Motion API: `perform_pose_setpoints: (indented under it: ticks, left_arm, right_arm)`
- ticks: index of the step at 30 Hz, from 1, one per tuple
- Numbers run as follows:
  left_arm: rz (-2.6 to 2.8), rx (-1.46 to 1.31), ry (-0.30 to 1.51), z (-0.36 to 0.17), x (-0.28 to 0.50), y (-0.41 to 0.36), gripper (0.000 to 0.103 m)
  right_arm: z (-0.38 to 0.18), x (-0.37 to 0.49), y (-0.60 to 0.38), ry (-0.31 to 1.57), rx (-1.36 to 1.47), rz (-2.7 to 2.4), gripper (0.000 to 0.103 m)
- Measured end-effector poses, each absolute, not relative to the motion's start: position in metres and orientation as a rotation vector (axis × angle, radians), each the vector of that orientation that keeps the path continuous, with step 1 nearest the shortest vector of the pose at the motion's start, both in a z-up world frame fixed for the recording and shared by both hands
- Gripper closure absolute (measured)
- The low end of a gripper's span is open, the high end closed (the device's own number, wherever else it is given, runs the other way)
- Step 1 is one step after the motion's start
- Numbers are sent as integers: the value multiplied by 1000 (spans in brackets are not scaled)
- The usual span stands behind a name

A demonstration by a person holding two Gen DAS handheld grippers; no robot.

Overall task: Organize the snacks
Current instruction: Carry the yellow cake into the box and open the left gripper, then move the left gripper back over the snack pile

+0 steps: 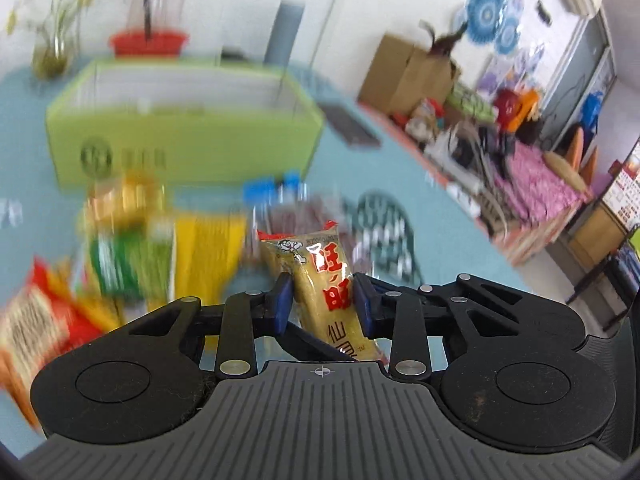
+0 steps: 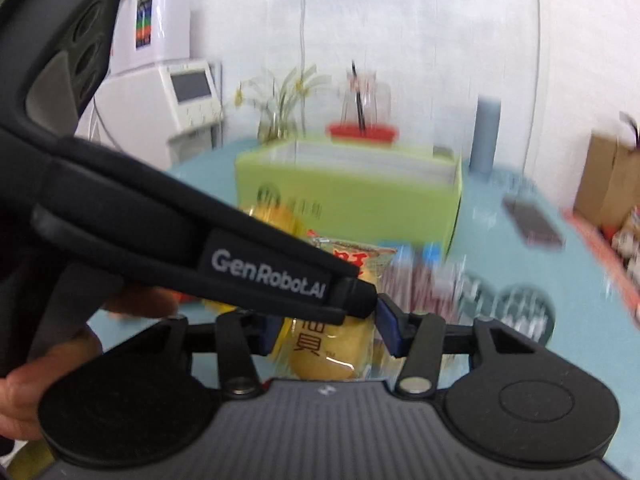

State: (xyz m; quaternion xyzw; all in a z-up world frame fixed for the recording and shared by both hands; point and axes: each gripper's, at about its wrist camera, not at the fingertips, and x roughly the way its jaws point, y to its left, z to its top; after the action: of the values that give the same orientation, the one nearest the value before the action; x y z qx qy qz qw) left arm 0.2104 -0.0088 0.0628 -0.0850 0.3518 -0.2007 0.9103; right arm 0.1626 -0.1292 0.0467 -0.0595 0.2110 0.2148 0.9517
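My left gripper point(image 1: 323, 305) is shut on a yellow rice cracker packet point(image 1: 316, 280) with red characters, held upright above the blue table. My right gripper point(image 2: 326, 334) is shut on a similar yellow cracker packet point(image 2: 324, 354). The left gripper's black body point(image 2: 160, 232) crosses in front of the right wrist view and hides part of that packet. A green open box point(image 1: 180, 124) stands on the table beyond both grippers; it also shows in the right wrist view point(image 2: 348, 196). Blurred snack bags point(image 1: 132, 256) lie on the table to the left of the left gripper.
A red basket point(image 1: 148, 42) and a plant in a glass vase point(image 1: 52, 52) stand behind the box. A dark phone-like object point(image 1: 348, 126) lies on the table at right. Cardboard boxes point(image 1: 404, 72) and clutter fill a side bench. Dark round mats point(image 2: 524, 312) lie nearby.
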Motion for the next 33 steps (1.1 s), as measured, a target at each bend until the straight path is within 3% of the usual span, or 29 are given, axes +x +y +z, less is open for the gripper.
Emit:
perform_pose_setpoints:
  ticks: [5, 11, 12, 14, 16, 18, 19, 33]
  left_arm:
    - [-364, -162, 609, 110, 289, 0, 93]
    - [-344, -172, 650, 105, 395, 16, 94]
    - [-342, -174, 667, 98, 408, 19, 91]
    - [-333, -183, 688, 85, 429, 25, 80]
    - [-307, -182, 671, 80, 426, 33, 51]
    - [-263, -167, 616, 81, 407, 42, 43]
    - [-235, -152, 593, 83, 398, 45, 39]
    - [-16, -99, 594, 68, 294, 53, 28]
  right_arm:
    - [88, 254, -122, 344, -146, 455, 48]
    - [89, 362, -105, 427, -153, 469, 44]
    - [84, 375, -103, 451, -148, 476, 43]
    - [74, 390, -100, 478, -145, 464, 32]
    - [67, 389, -102, 450, -149, 454, 16]
    - [63, 374, -110, 399, -130, 454, 1]
    - [61, 366, -114, 377, -111, 459, 1]
    - [37, 235, -135, 424, 9, 432, 1]
